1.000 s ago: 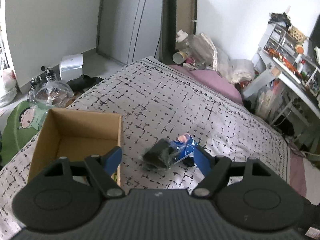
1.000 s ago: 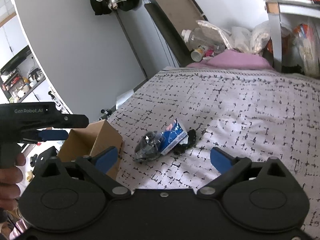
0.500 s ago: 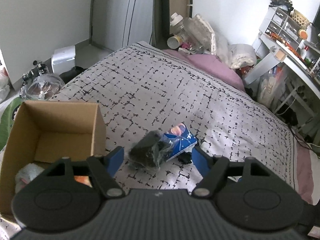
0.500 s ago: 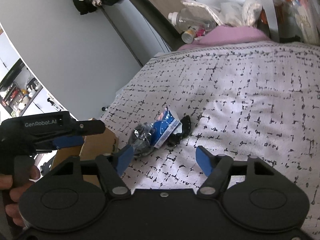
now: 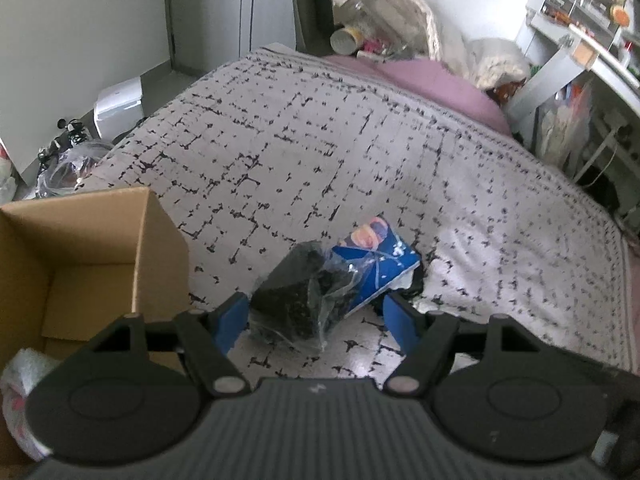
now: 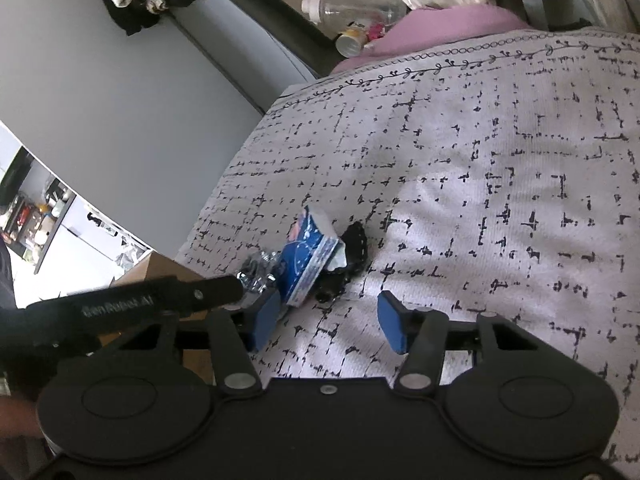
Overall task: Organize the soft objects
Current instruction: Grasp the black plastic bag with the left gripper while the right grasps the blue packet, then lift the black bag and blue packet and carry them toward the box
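a: moving in closer, we now have the left gripper (image 5: 314, 320) right at the dark thing in a clear bag (image 5: 304, 294). a moment ago it hung over the cardboard box (image 5: 86, 258); now the box sits off to the left.

b: is it holding the bag?

a: not yet. its blue fingers (image 5: 230, 320) are spread wide, one on each side of the bag. the right gripper (image 6: 326, 318) came nearer too, and its fingers are spread wide with nothing in them.

b: so what does that mean?

a: we think the next job is to squeeze the bag and carry it to the box.

b: where is the bag?

a: on the bed cover (image 5: 360, 152), near us, touching a blue packet (image 5: 380, 258). a small black thing (image 6: 354, 246) pokes out from under the packet.

b: anything in the way?

a: the packet leans on the bag, so it may come along. in the right view the left tool crosses in front of the bag, so the two tools could bump. the box already has something white in its near left corner.
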`<control>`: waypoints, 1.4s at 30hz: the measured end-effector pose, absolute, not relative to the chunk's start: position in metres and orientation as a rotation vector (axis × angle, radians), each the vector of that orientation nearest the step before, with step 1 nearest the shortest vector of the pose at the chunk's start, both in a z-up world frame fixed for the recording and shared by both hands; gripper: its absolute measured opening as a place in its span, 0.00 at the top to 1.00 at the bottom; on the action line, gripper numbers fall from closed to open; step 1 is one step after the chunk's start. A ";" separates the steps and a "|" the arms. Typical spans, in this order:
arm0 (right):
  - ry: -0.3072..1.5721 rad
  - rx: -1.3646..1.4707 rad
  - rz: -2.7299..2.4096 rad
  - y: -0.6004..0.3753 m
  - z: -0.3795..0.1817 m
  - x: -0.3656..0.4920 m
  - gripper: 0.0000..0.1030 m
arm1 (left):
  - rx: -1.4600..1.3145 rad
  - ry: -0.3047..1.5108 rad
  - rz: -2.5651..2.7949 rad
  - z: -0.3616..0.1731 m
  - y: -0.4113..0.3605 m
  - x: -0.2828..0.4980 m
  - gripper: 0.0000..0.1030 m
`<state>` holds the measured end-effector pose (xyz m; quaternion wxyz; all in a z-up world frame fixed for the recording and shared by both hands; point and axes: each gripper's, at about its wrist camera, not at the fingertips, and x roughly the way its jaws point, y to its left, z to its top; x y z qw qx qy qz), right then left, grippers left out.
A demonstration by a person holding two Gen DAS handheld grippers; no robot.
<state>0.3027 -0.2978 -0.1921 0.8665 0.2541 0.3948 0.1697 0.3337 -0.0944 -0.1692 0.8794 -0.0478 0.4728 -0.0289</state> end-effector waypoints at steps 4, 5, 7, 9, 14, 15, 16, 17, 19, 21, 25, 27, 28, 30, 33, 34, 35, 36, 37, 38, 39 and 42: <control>0.829 0.549 0.356 -0.299 -0.195 0.314 0.49 | -0.071 1.000 -0.051 -0.180 -0.096 0.343 0.28; 0.830 0.559 0.355 -0.300 -0.195 0.318 0.49 | -0.064 1.004 -0.048 -0.182 -0.096 0.345 0.28; 0.826 0.583 0.353 -0.303 -0.194 0.325 0.49 | -0.054 1.009 -0.047 -0.187 -0.097 0.349 0.28; 0.823 0.601 0.353 -0.304 -0.194 0.332 0.49 | -0.034 1.017 -0.042 -0.192 -0.099 0.353 0.28; 0.829 0.635 0.364 -0.302 -0.196 0.349 0.48 | 0.000 1.020 -0.052 -0.200 -0.104 0.364 0.28; 0.832 0.642 0.367 -0.301 -0.197 0.352 0.48 | 0.000 1.024 -0.052 -0.201 -0.104 0.365 0.28; 0.836 0.648 0.370 -0.300 -0.198 0.355 0.48 | -0.001 1.028 -0.052 -0.203 -0.104 0.367 0.28; 0.840 0.652 0.371 -0.299 -0.199 0.357 0.48 | -0.006 1.029 -0.055 -0.205 -0.104 0.368 0.28; 0.846 0.657 0.375 -0.297 -0.201 0.361 0.48 | -0.013 1.028 -0.059 -0.207 -0.104 0.369 0.31; 0.854 0.662 0.375 -0.294 -0.204 0.365 0.50 | -0.030 1.029 -0.073 -0.207 -0.102 0.370 0.36; 0.869 0.663 0.389 -0.289 -0.210 0.371 0.56 | -0.062 1.035 -0.075 -0.207 -0.098 0.373 0.39; 0.874 0.662 0.388 -0.285 -0.213 0.373 0.56 | -0.075 1.039 -0.076 -0.208 -0.097 0.374 0.40; 0.879 0.664 0.385 -0.283 -0.214 0.376 0.56 | -0.077 1.039 -0.077 -0.208 -0.096 0.374 0.40; 0.879 0.664 0.377 -0.281 -0.216 0.378 0.56 | -0.079 1.038 -0.079 -0.209 -0.096 0.374 0.41; 0.882 0.648 0.360 -0.278 -0.218 0.380 0.76 | -0.072 1.029 -0.080 -0.208 -0.097 0.373 0.45; 0.886 0.640 0.355 -0.277 -0.218 0.381 0.76 | -0.058 1.018 -0.082 -0.207 -0.098 0.372 0.47; 0.884 0.641 0.358 -0.278 -0.218 0.381 0.78 | -0.046 1.009 -0.088 -0.204 -0.099 0.371 0.47; 0.873 0.643 0.363 -0.280 -0.215 0.380 0.79 | -0.052 1.006 -0.097 -0.203 -0.098 0.370 0.49; 0.864 0.641 0.366 -0.281 -0.213 0.378 0.80 | -0.066 1.006 -0.109 -0.200 -0.098 0.370 0.51; 0.854 0.638 0.365 -0.283 -0.210 0.375 0.80 | -0.078 1.005 -0.118 -0.198 -0.097 0.369 0.51; 0.849 0.640 0.360 -0.285 -0.207 0.374 0.80 | -0.083 1.001 -0.124 -0.195 -0.096 0.368 0.52; 0.835 0.660 0.344 -0.292 -0.201 0.368 0.81 | -0.103 0.980 -0.132 -0.185 -0.093 0.365 0.52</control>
